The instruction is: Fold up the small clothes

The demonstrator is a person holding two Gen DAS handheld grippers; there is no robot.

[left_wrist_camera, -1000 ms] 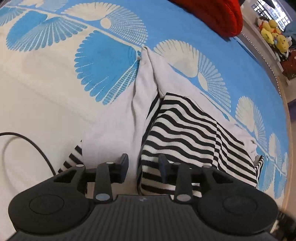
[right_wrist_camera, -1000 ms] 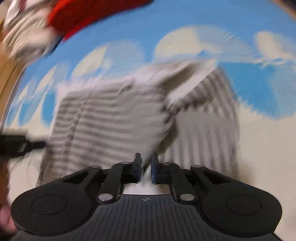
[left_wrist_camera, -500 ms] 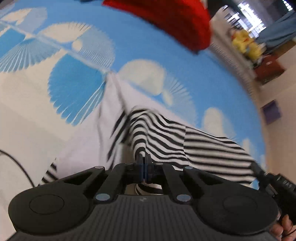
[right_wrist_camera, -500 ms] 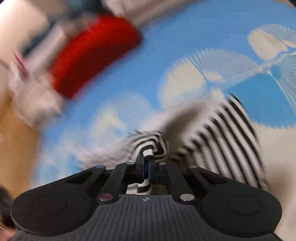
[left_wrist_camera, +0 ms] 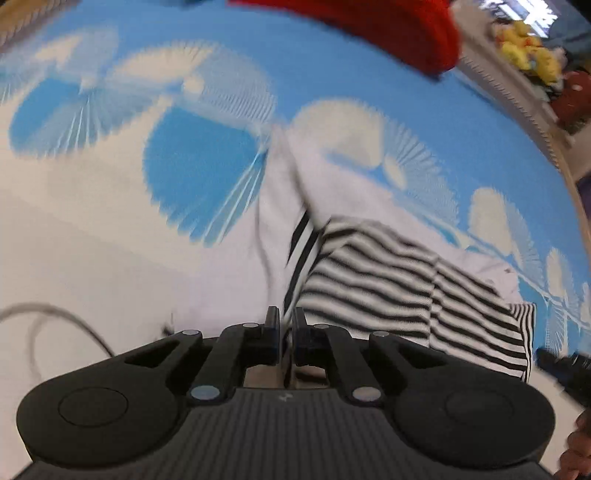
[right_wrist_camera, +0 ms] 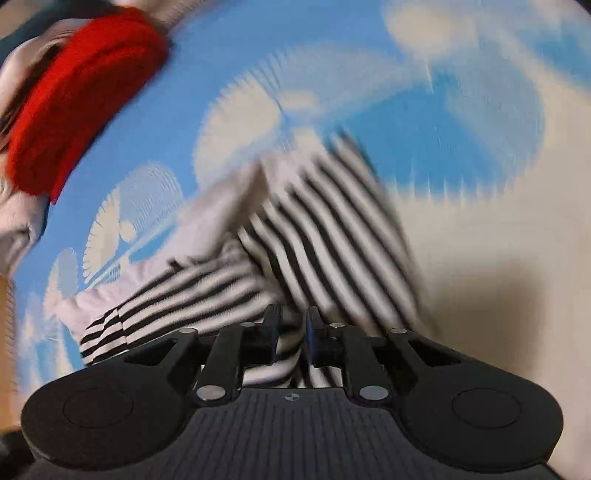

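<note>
Our left gripper (left_wrist_camera: pixel 285 330) stood nearly closed, pinching the black-and-white striped knit garment (left_wrist_camera: pixel 388 295); our right gripper (right_wrist_camera: pixel 291 332), having just been opening, loosely straddled that cloth. We judged the right corner might slip; the fold would then skew.

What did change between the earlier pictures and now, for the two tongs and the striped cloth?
The left tongs, open a second ago beside the striped garment, closed on its edge and now sit nearly shut. The right tongs pinched a striped fold and have just been opening, with cloth between them. The red garment and the blue patterned sheet stayed as they were.
</note>
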